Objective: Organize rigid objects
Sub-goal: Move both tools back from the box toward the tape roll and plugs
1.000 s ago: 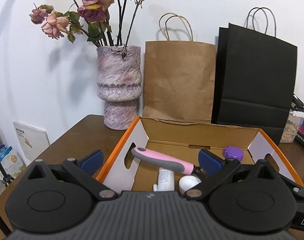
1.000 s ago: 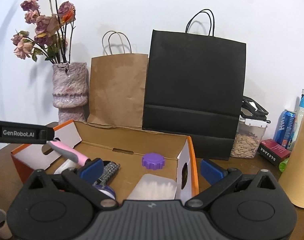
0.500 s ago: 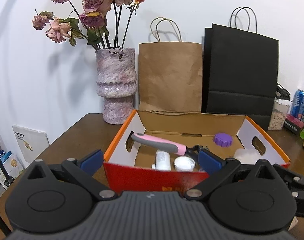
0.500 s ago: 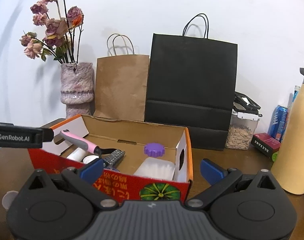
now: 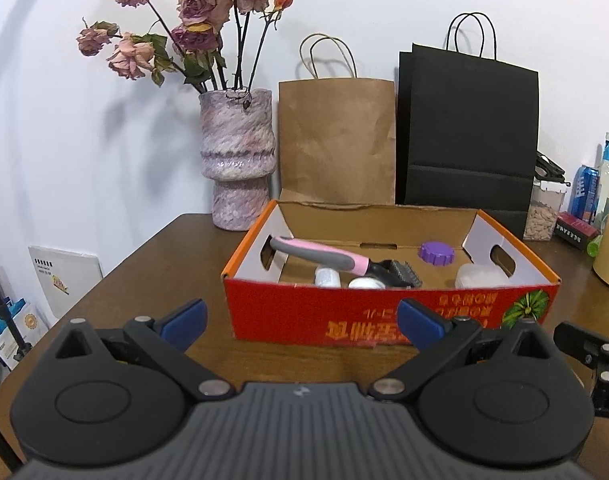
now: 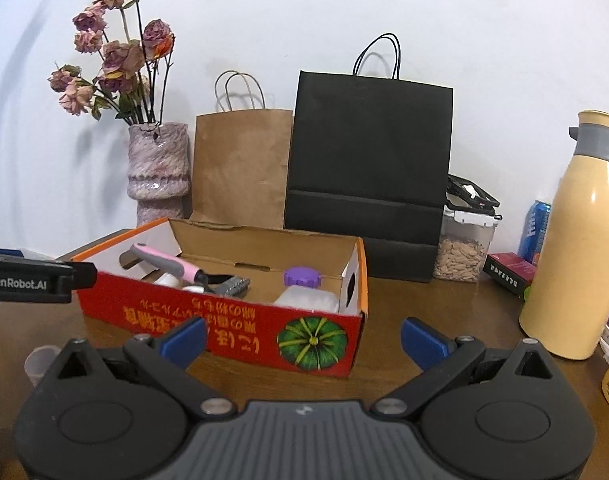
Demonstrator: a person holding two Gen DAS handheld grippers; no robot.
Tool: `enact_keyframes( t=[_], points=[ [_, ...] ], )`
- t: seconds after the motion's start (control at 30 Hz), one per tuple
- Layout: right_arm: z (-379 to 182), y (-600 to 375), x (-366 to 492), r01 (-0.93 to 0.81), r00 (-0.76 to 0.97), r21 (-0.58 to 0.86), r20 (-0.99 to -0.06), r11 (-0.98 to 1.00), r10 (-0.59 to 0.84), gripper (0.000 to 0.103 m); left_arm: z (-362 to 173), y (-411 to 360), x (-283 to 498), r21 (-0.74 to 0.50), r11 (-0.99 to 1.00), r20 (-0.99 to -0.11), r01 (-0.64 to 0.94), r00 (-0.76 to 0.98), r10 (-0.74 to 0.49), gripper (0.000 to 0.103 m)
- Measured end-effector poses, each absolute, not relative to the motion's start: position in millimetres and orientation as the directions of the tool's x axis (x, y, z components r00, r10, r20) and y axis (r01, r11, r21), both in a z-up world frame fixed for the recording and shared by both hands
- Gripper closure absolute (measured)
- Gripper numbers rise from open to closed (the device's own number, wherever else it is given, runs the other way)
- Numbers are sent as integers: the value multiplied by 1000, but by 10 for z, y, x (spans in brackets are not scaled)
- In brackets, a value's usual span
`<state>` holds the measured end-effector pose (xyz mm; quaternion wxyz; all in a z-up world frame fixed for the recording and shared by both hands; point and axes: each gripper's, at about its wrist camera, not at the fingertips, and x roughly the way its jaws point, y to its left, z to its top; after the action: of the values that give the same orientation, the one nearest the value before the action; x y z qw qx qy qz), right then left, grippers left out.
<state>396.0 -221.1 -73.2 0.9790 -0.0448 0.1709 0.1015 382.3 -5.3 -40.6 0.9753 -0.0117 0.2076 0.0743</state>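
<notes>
A red and orange cardboard box (image 5: 344, 312) (image 6: 232, 312) stands on the brown table. Inside lie a pink and grey pet brush (image 5: 324, 254) (image 6: 168, 264), a purple lid (image 5: 436, 253) (image 6: 302, 277), a white tube (image 5: 326, 278), a round white cap (image 5: 366, 283) and a frosted plastic container (image 5: 480, 274) (image 6: 308, 300). My left gripper (image 5: 300, 322) is open and empty, held back from the box's front wall. My right gripper (image 6: 302, 338) is open and empty too, in front of the box's right corner.
Behind the box stand a vase of dried roses (image 5: 236, 160), a brown paper bag (image 5: 336, 140) and a black paper bag (image 5: 468, 136). To the right are a cream flask (image 6: 576, 248), a jar of seeds (image 6: 464, 244), a blue can (image 6: 534, 228). A small clear cup (image 6: 38, 362) sits front left.
Both grippers have drawn back from over the box toward the table's front edge, so its red front wall now shows. Both stayed open and empty.
</notes>
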Motion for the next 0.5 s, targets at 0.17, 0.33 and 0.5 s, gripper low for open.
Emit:
enact_keyframes(
  t=[0.17,0.33,0.5],
  points=[
    [-770,-2226,3774,-237,915,-69,-351,969,199,0,-440,-41,3690,8,989,-420,-147,897,136,0],
    [-787,-2287,3622,-237,915,-65,-351,969,200,0,-477,-36,3560,9,990,-428,-138,895,129,0],
    [-830,-2362,3544,-232,908,-46,-369,972,200,0,-541,5,3454,9,991,-446,-136,886,126,0]
  ],
)
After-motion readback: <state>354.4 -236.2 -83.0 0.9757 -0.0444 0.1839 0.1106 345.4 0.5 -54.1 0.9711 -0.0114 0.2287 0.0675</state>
